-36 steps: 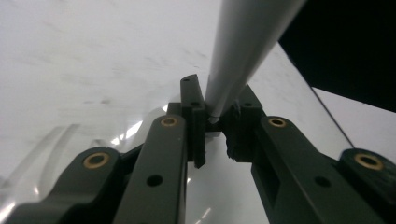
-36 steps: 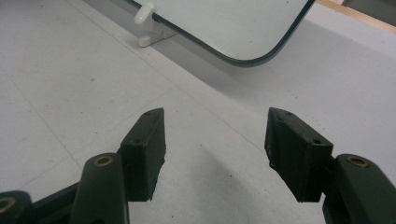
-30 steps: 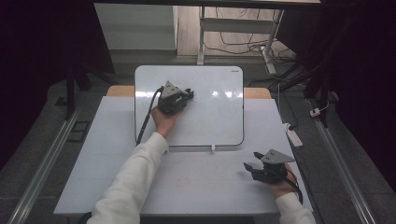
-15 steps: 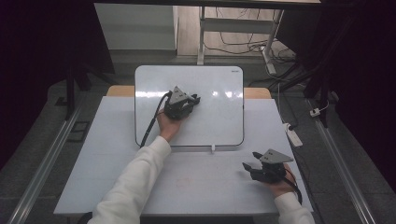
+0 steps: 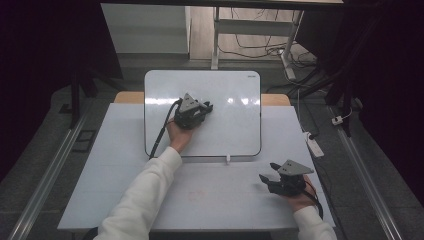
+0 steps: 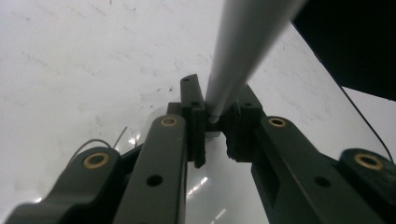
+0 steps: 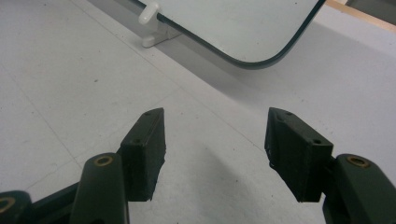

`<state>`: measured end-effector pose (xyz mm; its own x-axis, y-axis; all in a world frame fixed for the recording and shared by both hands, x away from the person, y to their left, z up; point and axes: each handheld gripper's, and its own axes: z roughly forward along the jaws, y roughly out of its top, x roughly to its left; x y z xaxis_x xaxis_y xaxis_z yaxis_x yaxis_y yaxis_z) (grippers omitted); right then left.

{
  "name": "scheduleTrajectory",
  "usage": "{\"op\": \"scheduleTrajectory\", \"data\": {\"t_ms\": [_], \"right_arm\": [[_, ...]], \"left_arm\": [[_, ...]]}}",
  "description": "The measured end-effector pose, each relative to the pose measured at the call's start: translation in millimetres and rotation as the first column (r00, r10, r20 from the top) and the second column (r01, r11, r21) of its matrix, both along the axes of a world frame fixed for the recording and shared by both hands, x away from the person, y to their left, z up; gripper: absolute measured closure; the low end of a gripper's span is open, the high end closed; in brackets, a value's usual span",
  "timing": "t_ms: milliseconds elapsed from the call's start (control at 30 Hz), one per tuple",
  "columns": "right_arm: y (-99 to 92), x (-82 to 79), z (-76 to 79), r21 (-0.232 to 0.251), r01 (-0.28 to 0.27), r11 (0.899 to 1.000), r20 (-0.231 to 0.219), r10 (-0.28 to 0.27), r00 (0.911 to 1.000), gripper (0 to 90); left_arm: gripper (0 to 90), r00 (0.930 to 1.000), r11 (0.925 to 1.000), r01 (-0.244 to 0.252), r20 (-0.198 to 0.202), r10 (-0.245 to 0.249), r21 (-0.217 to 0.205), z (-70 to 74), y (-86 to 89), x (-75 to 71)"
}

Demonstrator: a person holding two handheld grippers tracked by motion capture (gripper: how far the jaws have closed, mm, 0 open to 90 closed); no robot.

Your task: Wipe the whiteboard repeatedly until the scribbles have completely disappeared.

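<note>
Grey pen clamped in L gripper jaws, long axis running fwd over whiteboard, tip toward far-right of board. R gripper jaws wide, empty, resting on table, well apart.

Your grey pen is a slim, smooth rod, clamped at its lower end and slanting up across the whiteboard, which lies flat, white and glossy, with rounded dark-edged corners.
</note>
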<state>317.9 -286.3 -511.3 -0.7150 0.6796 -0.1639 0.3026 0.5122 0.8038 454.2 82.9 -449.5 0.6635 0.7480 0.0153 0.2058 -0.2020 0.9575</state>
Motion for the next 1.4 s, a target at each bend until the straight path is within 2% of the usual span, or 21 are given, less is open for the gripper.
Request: {"op": "scheduleTrajectory", "data": {"t_ms": [133, 167, 233, 300, 367, 467, 533, 600, 667, 800, 867, 967, 1033, 1100, 1133, 1200, 1267, 1333, 1400], "right_arm": [[0.0, -0.2, -0.2, -0.002, -0.001, 1.000, -0.001, 0.001, 1.0000, 38.1], [-0.1, 0.0, -0.2, -0.001, 0.000, 1.000, -0.001, 0.000, 1.0000, 38.1], [0.1, 0.3, -0.6, 0.000, 0.000, 1.000, -0.002, 0.000, 1.0000, 38.1], [0.4, 0.6, -0.8, -0.003, -0.002, 1.000, -0.001, 0.002, 1.0000, 38.1], [0.4, 0.3, -0.4, -0.004, -0.002, 1.000, 0.000, 0.002, 1.0000, 38.1], [-0.5, -0.1, 0.3, 0.001, 0.001, 1.000, 0.000, -0.001, 1.0000, 38.1], [-0.7, -0.5, 0.5, 0.001, 0.001, 1.000, 0.002, -0.001, 1.0000, 38.0], [-0.6, -0.2, 0.2, -0.002, -0.002, 1.000, 0.003, 0.002, 1.0000, 38.1], [0.0, 0.3, -0.5, -0.004, -0.003, 1.000, 0.001, 0.003, 1.0000, 38.0], [1.9, 0.2, -0.6, -0.007, -0.004, 1.000, 0.001, 0.004, 1.0000, 38.1], [2.0, 0.4, -0.3, -0.007, -0.005, 1.000, 0.002, 0.005, 1.0000, 38.1], [2.2, 0.8, -0.9, -0.009, -0.004, 1.000, -0.002, 0.004, 1.0000, 38.0], [2.5, 0.7, -1.1, -0.010, -0.007, 1.000, 0.001, 0.007, 1.0000, 38.0], [2.5, 0.4, -1.0, -0.009, -0.006, 1.000, 0.000, 0.006, 1.0000, 38.0], [2.4, 0.5, -1.0, -0.009, -0.006, 1.000, 0.000, 0.006, 1.0000, 38.0], [2.5, 0.9, -1.2, -0.009, -0.007, 1.000, 0.000, 0.007, 1.0000, 38.0], [3.0, 0.9, -1.3, -0.012, -0.008, 1.000, 0.001, 0.008, 1.0000, 38.0], [3.0, 0.7, -1.1, -0.011, -0.007, 1.000, 0.000, 0.007, 1.0000, 38.0], [2.6, 0.6, -0.8, -0.010, -0.005, 1.000, 0.000, 0.005, 1.0000, 38.0]], "left_arm": [[78.5, 0.9995, 0.9982, -0.025, -0.021, 0.024, -0.054, 2.8, 13.2, 4.6], [78.6, 0.9995, 0.9985, -0.028, -0.016, 0.028, -0.047, 2.3, 11.0, 3.7], [78.5, 0.9997, 0.9993, 0.000, -0.024, -0.001, -0.037, -0.6, 0.8, 1.4], [78.5, 0.9997, 0.9998, 0.021, -0.012, -0.021, 0.001, -3.4, -11.4, -2.4], [78.6, 0.9998, 0.9995, 0.017, 0.001, -0.017, 0.027, -2.4, -13.1, -3.3], [78.5, 0.9994, 0.9992, -0.031, 0.015, 0.030, 0.024, 3.9, 6.4, 0.2], [78.5, 0.9974, 0.9975, -0.071, 0.013, 0.071, 0.002, 9.1, 25.4, 3.9], [78.5, 0.9954, 0.9954, -0.095, 0.010, 0.095, -0.012, 12.4, 36.6, 5.6], [78.5, 0.9953, 0.9954, -0.096, 0.011, 0.096, -0.008, 11.4, 34.3, 4.1], [78.5, 0.9991, 0.9989, -0.040, 0.016, 0.040, 0.024, 3.4, 11.2, -1.5], [78.5, 0.9994, 0.9987, -0.028, 0.022, 0.027, 0.042, 2.0, 6.4, -3.6], [78.5, 0.9989, 0.9986, -0.043, 0.019, 0.042, 0.031, 3.9, 18.1, -2.3], [78.5, 0.9979, 0.9979, -0.064, 0.009, 0.064, 0.006, 5.3, 30.1, -0.7], [78.5, 0.9977, 0.9975, -0.068, 0.000, 0.068, -0.017, 4.6, 32.5, -0.9], [78.5, 0.9975, 0.9975, -0.070, 0.003, 0.070, -0.011, 3.7, 28.9, -2.0], [78.5, 0.9991, 0.9991, -0.042, 0.002, 0.042, 0.004, 0.3, 17.3, -4.6], [78.6, 0.9994, 0.9984, -0.028, 0.022, 0.027, 0.048, -1.2, 8.6, -8.0], [78.6, 0.9995, 0.9986, -0.028, 0.018, 0.028, 0.044, -0.1, 13.2, -7.2], [78.5, 0.9984, 0.9981, -0.055, 0.016, 0.054, 0.029, 1.8, 25.5, -5.6]]}}
